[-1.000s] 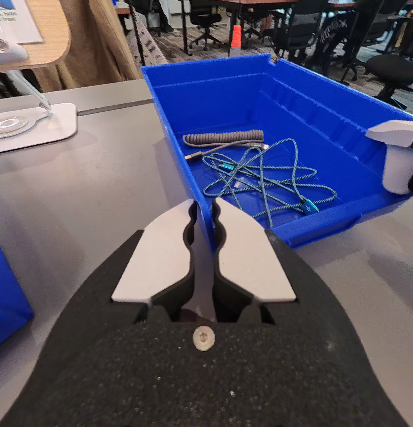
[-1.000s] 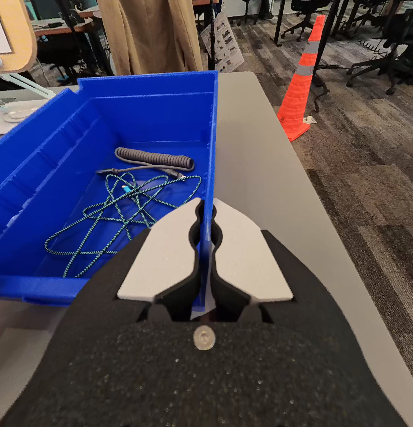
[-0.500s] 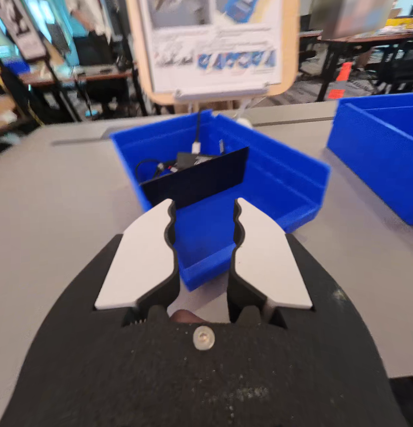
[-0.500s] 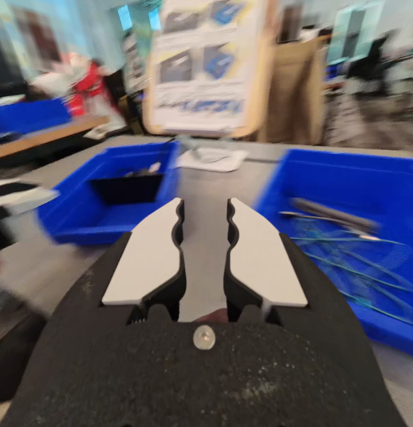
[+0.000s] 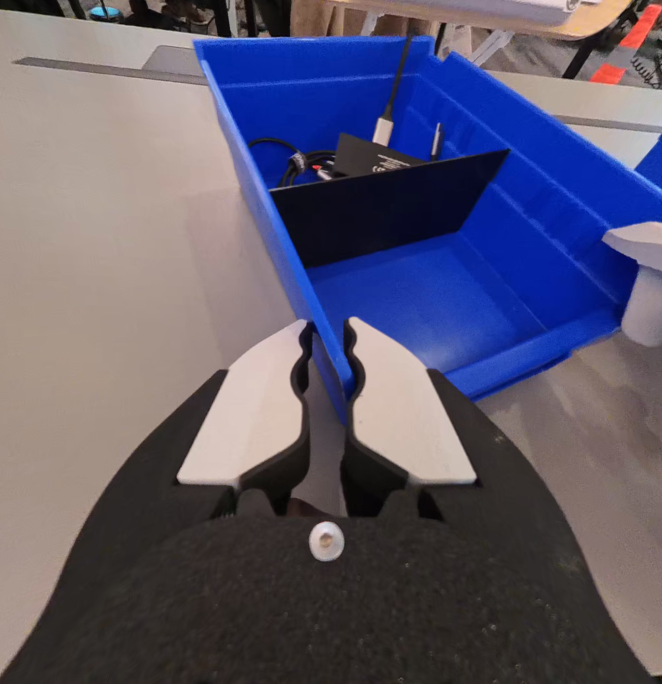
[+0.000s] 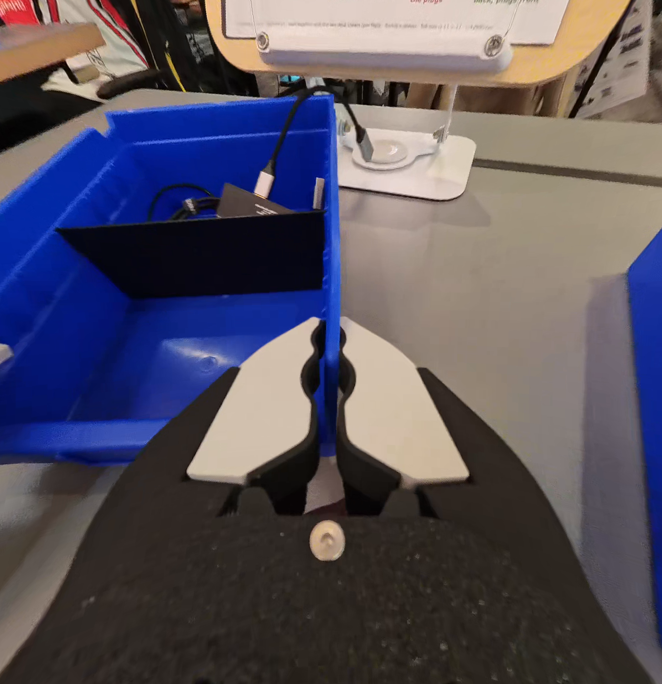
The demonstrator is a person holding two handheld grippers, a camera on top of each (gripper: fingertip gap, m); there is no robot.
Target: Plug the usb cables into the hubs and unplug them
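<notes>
A blue bin (image 5: 322,92) with a black divider (image 5: 381,214) stands on the grey table. Behind the divider lie a black hub (image 5: 363,159), a bundle of black cable (image 5: 296,163) and a silver USB plug (image 5: 382,130) whose cable hangs over the back wall. My left gripper (image 5: 327,321) is shut on the bin's left wall near the front. My right gripper (image 6: 329,320) is shut on the bin's (image 6: 218,148) right wall. The hub (image 6: 248,205), plug (image 6: 264,182) and divider (image 6: 196,255) also show in the right wrist view. The front compartment holds nothing.
A second blue bin (image 6: 655,407) stands to the right, with a strip of grey table between the two. A white stand base (image 6: 403,163) carrying a sign board sits behind the bins. The right gripper's fingers (image 5: 648,266) show at the left wrist view's right edge. My right fingertips sit around 20 centimeters from my left ones.
Both grippers let go of the walls of the bin with the coiled and braided cables, opened, swung left to the divided bin, and closed on its two side walls.
</notes>
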